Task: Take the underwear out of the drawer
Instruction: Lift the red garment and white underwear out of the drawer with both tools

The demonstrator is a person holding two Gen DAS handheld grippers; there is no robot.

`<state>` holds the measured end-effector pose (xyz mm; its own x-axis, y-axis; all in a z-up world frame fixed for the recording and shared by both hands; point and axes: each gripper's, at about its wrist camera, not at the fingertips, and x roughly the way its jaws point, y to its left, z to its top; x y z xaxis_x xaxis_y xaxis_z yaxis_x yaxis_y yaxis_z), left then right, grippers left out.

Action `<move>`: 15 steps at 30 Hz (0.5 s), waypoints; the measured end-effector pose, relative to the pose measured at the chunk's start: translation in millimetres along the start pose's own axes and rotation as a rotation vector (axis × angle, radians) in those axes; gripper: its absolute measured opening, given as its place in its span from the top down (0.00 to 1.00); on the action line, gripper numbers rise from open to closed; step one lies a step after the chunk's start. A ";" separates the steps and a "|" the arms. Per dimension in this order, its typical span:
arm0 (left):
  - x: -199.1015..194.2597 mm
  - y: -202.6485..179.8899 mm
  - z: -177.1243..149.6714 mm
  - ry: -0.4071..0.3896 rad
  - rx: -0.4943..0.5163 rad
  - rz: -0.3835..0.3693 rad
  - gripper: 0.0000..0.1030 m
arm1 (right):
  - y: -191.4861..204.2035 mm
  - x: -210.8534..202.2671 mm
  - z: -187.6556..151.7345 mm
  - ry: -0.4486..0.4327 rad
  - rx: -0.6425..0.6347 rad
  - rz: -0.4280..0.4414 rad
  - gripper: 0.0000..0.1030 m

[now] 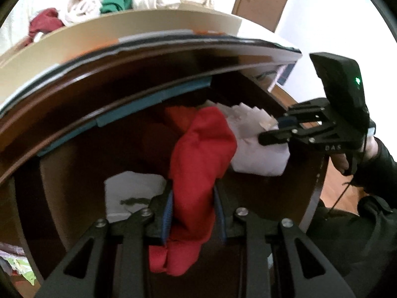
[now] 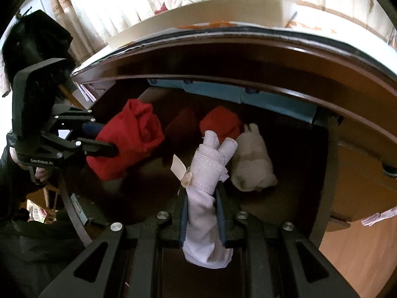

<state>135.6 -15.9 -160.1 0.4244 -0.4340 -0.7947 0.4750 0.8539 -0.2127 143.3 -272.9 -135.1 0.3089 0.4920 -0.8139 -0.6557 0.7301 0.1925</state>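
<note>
So both grippers are loaded right now. My left gripper [image 1: 193, 213] is clamped on a red roll [image 1: 198, 164] of underwear, and the roll's long axis runs straight along the fingers, sticking out past the tips and trailing back out behind the pads too. My right gripper [image 2: 202, 213] is pinched down on a pale lilac pair [image 2: 208, 193], same deal, lengthwise between the pads with a small tag hanging off its left side.

Both bundles look lifted clear of the drawer [image 2: 320, 173] floor, hanging above the open box. What I'd guess matters next is that the drawer's front rim sits just below and toward me, so the way out is up and back, not sideways.

Still down in there: a cream roll [image 2: 253, 164] just right of the lilac one and another red roll [image 2: 220, 121] at the back. The right gripper is nearer both.
</note>
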 end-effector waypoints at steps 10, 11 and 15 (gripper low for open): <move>-19.2 -8.6 -7.0 -0.155 -0.011 0.108 0.74 | 4.1 -10.2 -3.7 -0.085 -0.045 -0.020 0.79; -22.1 -7.2 -8.0 -0.167 -0.013 0.111 0.74 | 4.0 -11.6 -4.2 -0.095 -0.046 -0.018 0.79; -25.0 -0.2 -14.9 -0.214 -0.036 0.114 0.74 | 4.2 -15.3 -5.5 -0.121 -0.050 -0.015 0.79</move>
<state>113.4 -1.0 -148.7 0.6295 -0.3817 -0.6768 0.3886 0.9089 -0.1512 132.1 -280.0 -124.9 0.3980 0.5370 -0.7438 -0.6831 0.7147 0.1505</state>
